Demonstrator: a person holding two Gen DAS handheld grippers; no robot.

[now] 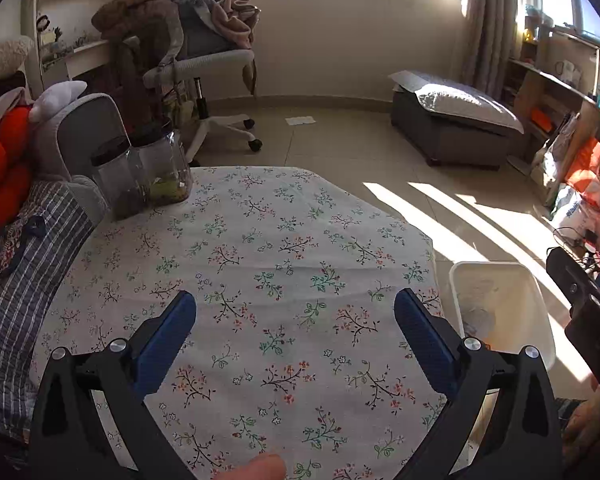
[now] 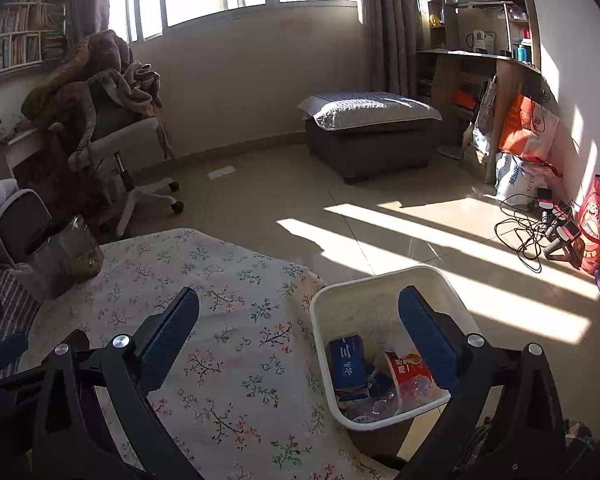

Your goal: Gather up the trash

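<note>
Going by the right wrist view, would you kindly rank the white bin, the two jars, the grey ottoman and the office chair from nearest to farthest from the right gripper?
1. White bin, just ahead of the right gripper, beside the table's right edge.
2. Jars, far left corner of the table.
3. Office chair at left and grey ottoman across the floor: too close to call.

Floral tablecloth (image 1: 260, 264), two jars (image 1: 144, 176), ottoman (image 2: 370, 148)
</note>
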